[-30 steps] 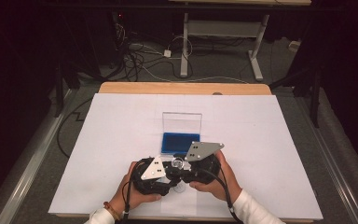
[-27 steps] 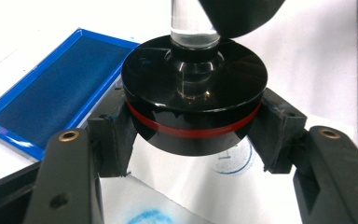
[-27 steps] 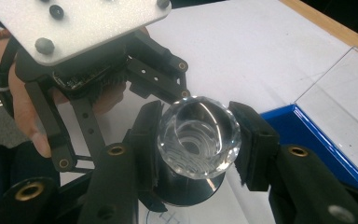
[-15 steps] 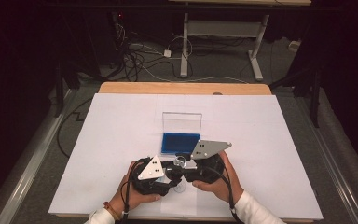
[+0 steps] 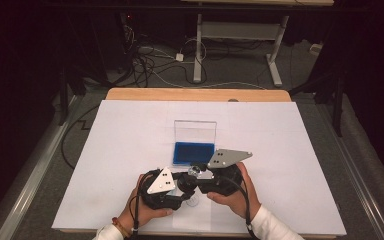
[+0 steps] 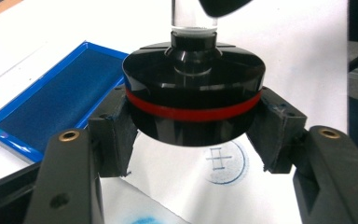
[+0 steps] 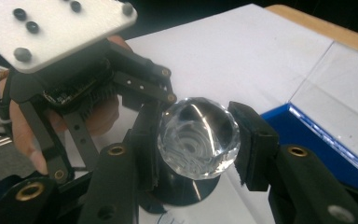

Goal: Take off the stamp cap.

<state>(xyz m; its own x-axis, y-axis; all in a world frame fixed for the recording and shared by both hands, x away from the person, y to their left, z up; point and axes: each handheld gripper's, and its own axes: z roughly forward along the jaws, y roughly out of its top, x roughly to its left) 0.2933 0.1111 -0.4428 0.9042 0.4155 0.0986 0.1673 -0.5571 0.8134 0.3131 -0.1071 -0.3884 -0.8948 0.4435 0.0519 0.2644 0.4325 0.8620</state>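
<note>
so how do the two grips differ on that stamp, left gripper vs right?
The left gripper clamps the stamp's wide black base with the red band; the right gripper clamps its clear faceted knob on top. The left jaws stand low, just above the paper and its round blue print; the right jaws stand higher. Both are shut on the same stamp, beside the blue ink pad.

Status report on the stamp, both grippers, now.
Left gripper shut on stamp base. Right gripper shut on its clear knob. Stamp lifted above blue print; ink pad beside, nothing blocking.
</note>
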